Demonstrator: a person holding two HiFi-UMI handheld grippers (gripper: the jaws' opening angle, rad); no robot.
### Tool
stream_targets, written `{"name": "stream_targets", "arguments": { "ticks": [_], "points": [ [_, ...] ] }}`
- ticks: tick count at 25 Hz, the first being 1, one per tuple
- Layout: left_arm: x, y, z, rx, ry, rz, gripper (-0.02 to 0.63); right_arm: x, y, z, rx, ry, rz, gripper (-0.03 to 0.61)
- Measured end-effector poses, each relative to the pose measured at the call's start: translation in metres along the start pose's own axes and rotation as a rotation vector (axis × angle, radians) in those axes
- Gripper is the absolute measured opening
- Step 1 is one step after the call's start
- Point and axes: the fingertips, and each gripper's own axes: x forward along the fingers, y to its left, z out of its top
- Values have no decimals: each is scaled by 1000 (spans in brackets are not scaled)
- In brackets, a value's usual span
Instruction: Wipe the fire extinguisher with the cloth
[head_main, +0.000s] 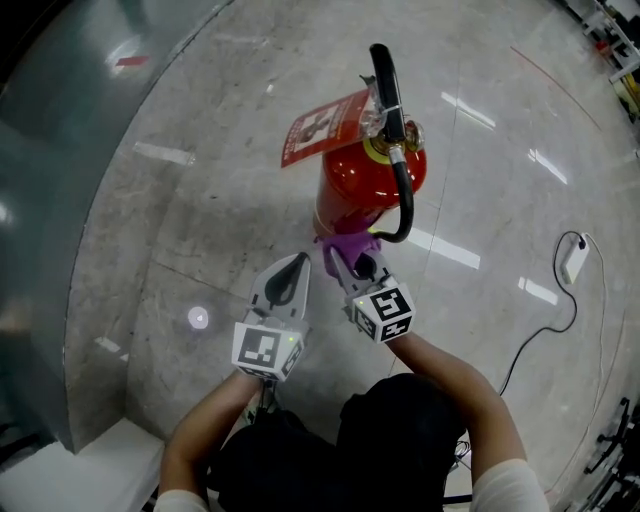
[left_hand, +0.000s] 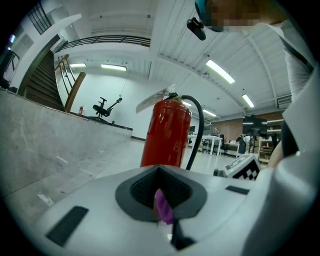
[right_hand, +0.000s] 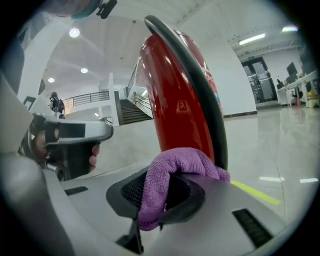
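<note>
A red fire extinguisher (head_main: 350, 185) stands upright on the stone floor, with a black hose (head_main: 403, 200) down its right side and a red-and-white tag (head_main: 320, 125) at its neck. My right gripper (head_main: 345, 262) is shut on a purple cloth (head_main: 348, 243), which is pressed against the cylinder's lower front. In the right gripper view the cloth (right_hand: 170, 170) bulges over the jaws, right in front of the red body (right_hand: 175, 100). My left gripper (head_main: 293, 275) is shut, just left of the right one and short of the extinguisher (left_hand: 167, 132). A thin purple sliver shows in its seam.
A curved grey wall (head_main: 60, 200) rises on the left, with a white ledge (head_main: 60, 470) at the bottom left. A white power adapter (head_main: 575, 258) and its black cable lie on the floor to the right. Desks and chairs stand far off.
</note>
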Motion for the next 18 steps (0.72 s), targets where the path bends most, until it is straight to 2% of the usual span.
{"name": "stream_targets", "arguments": {
  "ticks": [11,18],
  "points": [
    [0,-7,3,8,5,-12,5,-16,18,53,43,-24,73,55],
    [0,-6,6,17,-3,-11,5,-22,24,75,32,-23,86,55]
  ]
}}
